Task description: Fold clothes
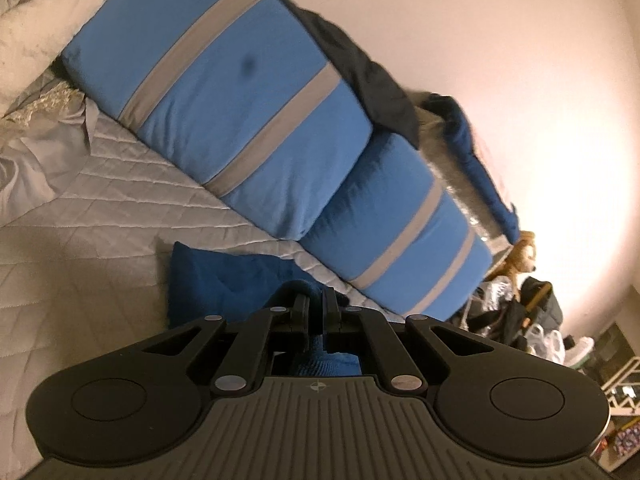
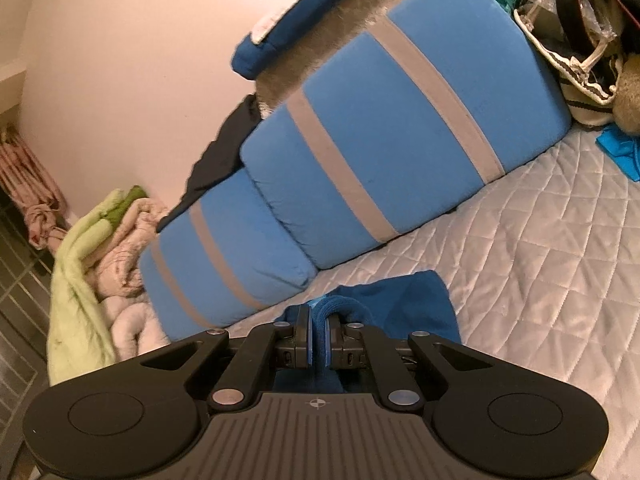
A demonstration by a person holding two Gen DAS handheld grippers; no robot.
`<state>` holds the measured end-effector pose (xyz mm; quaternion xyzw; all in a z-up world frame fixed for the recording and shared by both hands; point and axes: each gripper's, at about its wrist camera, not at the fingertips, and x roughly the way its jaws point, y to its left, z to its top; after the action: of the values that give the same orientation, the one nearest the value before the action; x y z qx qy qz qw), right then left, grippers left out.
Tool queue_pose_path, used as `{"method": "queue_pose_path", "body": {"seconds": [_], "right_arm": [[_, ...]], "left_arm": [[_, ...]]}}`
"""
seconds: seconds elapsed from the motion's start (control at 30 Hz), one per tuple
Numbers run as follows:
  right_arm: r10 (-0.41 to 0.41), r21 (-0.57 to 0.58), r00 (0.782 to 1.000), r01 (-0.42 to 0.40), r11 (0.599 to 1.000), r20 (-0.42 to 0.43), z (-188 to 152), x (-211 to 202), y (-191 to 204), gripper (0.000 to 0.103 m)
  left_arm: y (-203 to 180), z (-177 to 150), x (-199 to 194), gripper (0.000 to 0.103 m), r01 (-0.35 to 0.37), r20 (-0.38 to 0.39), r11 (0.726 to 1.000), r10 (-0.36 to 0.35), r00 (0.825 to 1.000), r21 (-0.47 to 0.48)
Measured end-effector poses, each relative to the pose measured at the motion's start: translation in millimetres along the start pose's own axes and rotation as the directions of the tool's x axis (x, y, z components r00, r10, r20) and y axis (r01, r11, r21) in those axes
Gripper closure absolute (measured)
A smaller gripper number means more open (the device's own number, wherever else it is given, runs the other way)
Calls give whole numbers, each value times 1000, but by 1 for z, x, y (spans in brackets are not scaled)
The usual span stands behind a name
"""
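Observation:
A dark blue garment (image 1: 224, 280) lies on the quilted grey bed cover (image 1: 80, 248), just in front of two blue pillows. My left gripper (image 1: 316, 300) is shut on a bunched edge of this garment, and blue cloth shows between and behind its fingers. In the right wrist view the same dark blue garment (image 2: 400, 304) spreads to the right of my right gripper (image 2: 318, 320), which is shut on a thick rolled fold of it. The rest of the garment is hidden under both gripper bodies.
Two blue pillows with grey stripes (image 1: 224, 92) (image 2: 400, 120) lean against the pale wall. A dark cloth (image 1: 360, 68) drapes over them. Crumpled blankets (image 2: 104, 256) pile at one bed end; bags and a plush toy (image 1: 520, 256) at the other.

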<state>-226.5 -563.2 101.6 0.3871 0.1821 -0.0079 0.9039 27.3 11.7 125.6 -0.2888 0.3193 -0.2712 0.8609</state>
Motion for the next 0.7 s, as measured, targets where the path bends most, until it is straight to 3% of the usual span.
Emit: {"method": "queue_pose_path", "body": {"seconds": [0.5,0.63,0.67,0.7], "right_arm": [[-100,2,995,100,995,-26,20,87,-29,95],[-126,-35,992,125,992,-25,25,108,-33,95],[-139,-45,990,137,990,-28,25,116,-36,95],[-161,-60,986,159,985,-34,24,124,-39,95]], "left_arm": [[37,24,76,97,-102,-55,993,99,994,-55],[54,28,107,91,-180,-79,981,174,982,-75],[61,27,115,82,-200,-79,975,192,978,-100],[69,25,123,61,-219,-79,968,211,974,-125]]}}
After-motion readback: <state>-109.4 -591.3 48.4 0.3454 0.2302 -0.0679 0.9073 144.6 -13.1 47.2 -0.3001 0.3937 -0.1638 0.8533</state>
